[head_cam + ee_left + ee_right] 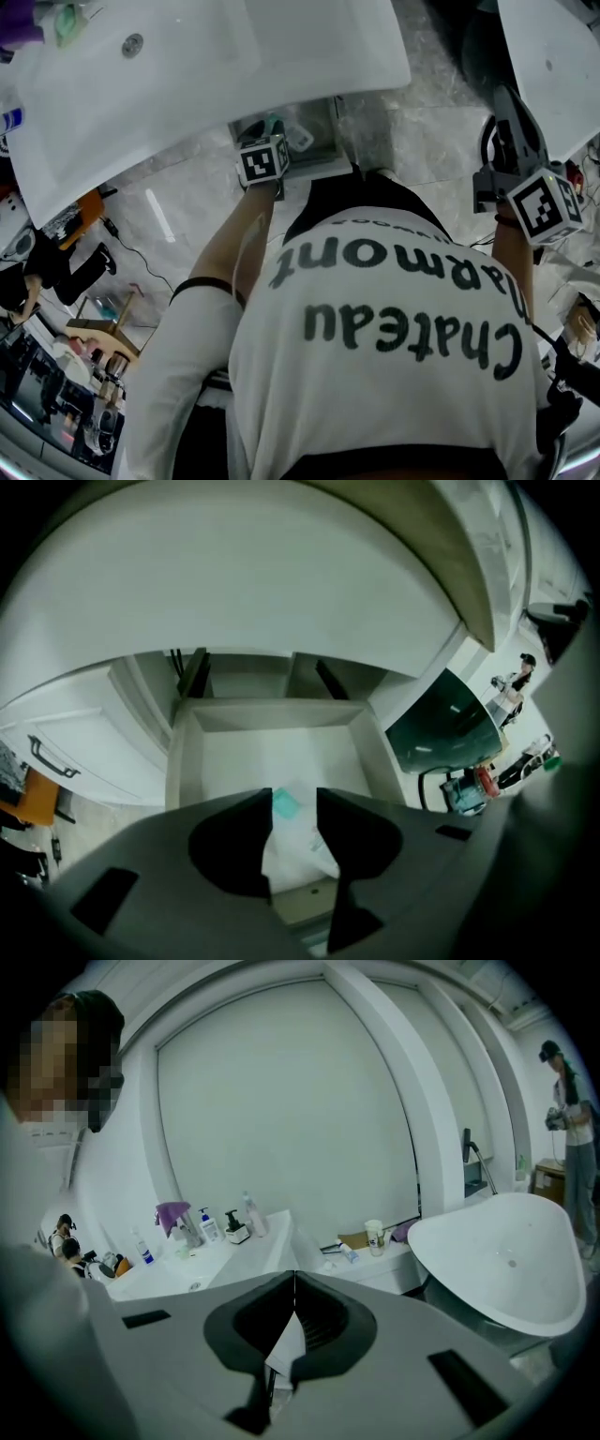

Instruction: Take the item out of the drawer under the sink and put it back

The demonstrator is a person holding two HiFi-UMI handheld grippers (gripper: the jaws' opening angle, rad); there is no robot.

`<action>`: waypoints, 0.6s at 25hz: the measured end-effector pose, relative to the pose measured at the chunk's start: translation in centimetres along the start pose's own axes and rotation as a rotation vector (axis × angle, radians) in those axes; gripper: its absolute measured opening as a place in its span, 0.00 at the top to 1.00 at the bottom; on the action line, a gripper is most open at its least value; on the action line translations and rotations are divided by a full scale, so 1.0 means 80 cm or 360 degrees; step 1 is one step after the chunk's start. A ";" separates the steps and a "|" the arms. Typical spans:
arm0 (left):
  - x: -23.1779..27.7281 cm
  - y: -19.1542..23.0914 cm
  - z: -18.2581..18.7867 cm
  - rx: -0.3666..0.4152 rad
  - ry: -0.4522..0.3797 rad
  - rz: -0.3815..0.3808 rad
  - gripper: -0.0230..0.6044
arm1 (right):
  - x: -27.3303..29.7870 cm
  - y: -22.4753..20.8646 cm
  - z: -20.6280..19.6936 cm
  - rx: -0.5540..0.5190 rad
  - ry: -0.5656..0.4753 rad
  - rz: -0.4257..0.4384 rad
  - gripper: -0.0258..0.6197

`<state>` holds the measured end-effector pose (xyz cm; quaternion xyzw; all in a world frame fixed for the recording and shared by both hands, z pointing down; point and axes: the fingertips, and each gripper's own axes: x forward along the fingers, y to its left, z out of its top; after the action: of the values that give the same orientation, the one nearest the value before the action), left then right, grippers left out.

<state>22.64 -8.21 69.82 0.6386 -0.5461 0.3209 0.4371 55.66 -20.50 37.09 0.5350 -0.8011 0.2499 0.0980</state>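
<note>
Left hand-held gripper (294, 799) agape over drawer (184, 761); right hand-held gripper (294, 1275) closed, empty; marble floor (441, 131).

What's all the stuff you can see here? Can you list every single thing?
sink: one, white, above the drawer
drawer: one, white, pulled open under the sink
packet: one, white with a teal patch, lying in the drawer
counter: one, white, ahead in the right gripper view
bottles: a few, mostly white, on the counter
cloth: one, purple, beside the bottles
cup: one, white, at the counter's far end
tub: one, white, right of the cup
shirt: one, white with dark letters, on the person
left gripper: one, grey, jaws apart over the packet, not gripping it
right gripper: one, grey, jaws together, empty
</note>
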 end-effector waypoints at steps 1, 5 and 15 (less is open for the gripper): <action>0.005 0.003 -0.002 -0.0007 0.0017 0.0019 0.77 | 0.001 0.001 -0.005 0.0001 0.0003 0.0017 0.94; 0.027 0.019 -0.003 -0.0047 0.0023 0.0091 0.77 | 0.012 0.015 -0.039 0.0020 0.0056 0.0095 0.94; 0.061 0.019 -0.008 -0.0203 -0.0003 0.0096 0.77 | 0.026 0.035 -0.123 0.0133 0.0286 0.0154 0.94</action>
<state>22.19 -9.69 74.74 0.5930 -0.5849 0.2978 0.4664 51.23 -16.34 45.56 0.4748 -0.8028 0.3345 0.1346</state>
